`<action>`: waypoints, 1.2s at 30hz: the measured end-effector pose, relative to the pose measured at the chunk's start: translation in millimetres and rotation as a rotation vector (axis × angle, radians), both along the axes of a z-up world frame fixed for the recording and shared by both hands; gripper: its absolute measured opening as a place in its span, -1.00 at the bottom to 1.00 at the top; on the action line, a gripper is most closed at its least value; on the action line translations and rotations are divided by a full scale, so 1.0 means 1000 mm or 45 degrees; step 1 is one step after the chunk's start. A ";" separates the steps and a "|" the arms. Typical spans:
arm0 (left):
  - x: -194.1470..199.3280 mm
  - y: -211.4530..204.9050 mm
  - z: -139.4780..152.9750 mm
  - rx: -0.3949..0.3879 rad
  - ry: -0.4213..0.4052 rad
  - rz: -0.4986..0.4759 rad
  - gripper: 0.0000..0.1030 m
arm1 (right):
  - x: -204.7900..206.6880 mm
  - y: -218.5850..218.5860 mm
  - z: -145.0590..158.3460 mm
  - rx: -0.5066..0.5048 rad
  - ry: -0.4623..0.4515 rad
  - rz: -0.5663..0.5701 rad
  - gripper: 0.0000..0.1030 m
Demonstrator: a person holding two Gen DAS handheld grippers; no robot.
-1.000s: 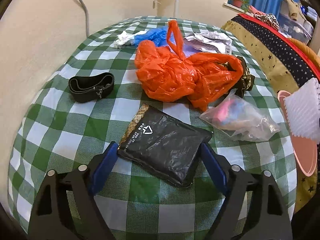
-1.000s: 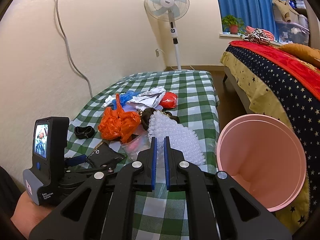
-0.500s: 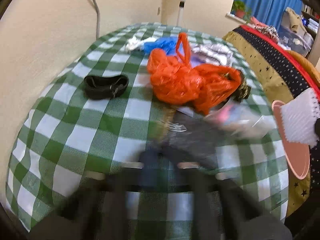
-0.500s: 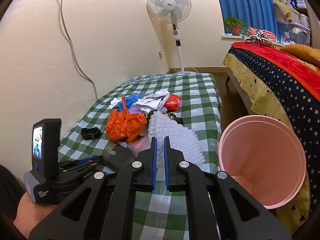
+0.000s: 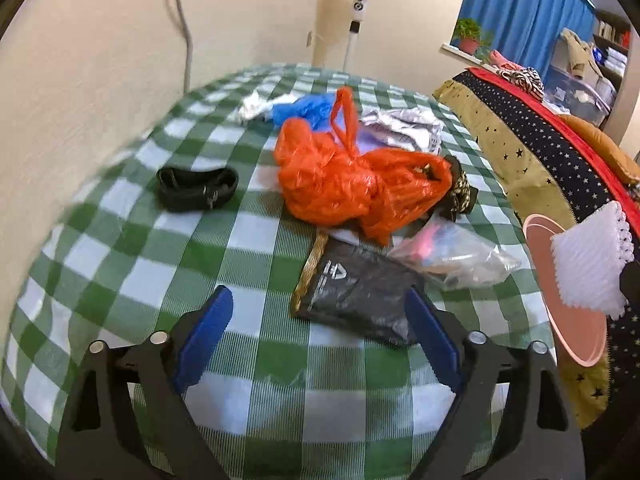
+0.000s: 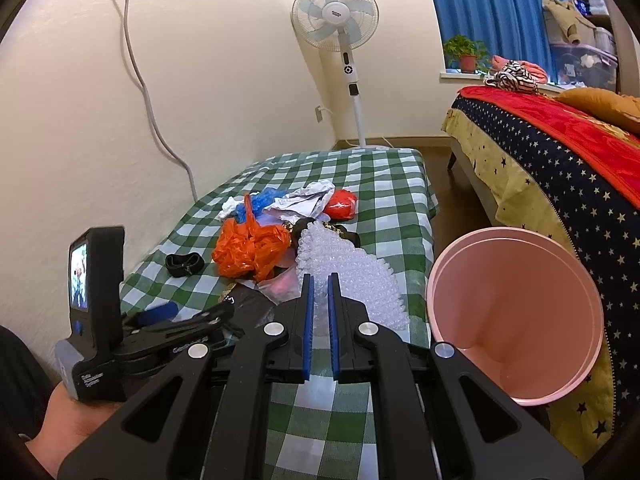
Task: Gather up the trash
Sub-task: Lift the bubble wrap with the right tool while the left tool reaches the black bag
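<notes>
Two grippers are at work, and only my left one changes. A second ago its blue pads stood wide on both sides of the black foil pouch; half a second ago they came together in a blur; now the left gripper is opening again, and its jaws stand wide apart with nothing between the pads. The pouch lies flat on the checked tablecloth, just ahead and toward my right pad, a little farther from me than before. I judge that the grasp failed, so this piece is not collected yet and I need a new try, lower and more centred.

My right gripper does not change: its jaws are nearly together, clamped on the sheet of bubble wrap, near the pink bin. The orange plastic bag, the clear bag and the black strap lie where they were
</notes>
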State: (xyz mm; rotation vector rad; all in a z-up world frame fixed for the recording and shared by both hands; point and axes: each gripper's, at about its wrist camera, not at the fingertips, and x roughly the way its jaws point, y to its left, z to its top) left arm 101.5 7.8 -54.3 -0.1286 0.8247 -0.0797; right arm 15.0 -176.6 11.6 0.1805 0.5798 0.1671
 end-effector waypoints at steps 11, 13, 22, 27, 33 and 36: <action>0.028 -0.033 -0.024 0.170 0.155 -0.151 0.79 | 0.001 -0.005 -0.003 -0.001 0.008 -0.011 -0.86; 0.029 -0.029 -0.023 0.158 0.156 -0.128 0.74 | 0.001 -0.006 -0.002 0.000 0.007 -0.014 -0.86; 0.017 -0.015 -0.018 0.111 0.134 -0.083 0.24 | -0.001 -0.003 0.000 0.004 -0.003 0.001 -0.86; 0.012 -0.014 -0.017 0.100 0.128 -0.102 0.13 | -0.004 -0.001 0.004 0.005 -0.012 0.004 -0.86; 0.005 -0.019 -0.015 0.124 0.114 -0.141 -0.10 | -0.010 -0.001 0.008 0.013 -0.021 0.000 -0.86; 0.000 -0.021 -0.012 0.114 0.092 -0.152 -0.31 | -0.012 -0.001 0.008 0.009 -0.022 -0.002 -0.86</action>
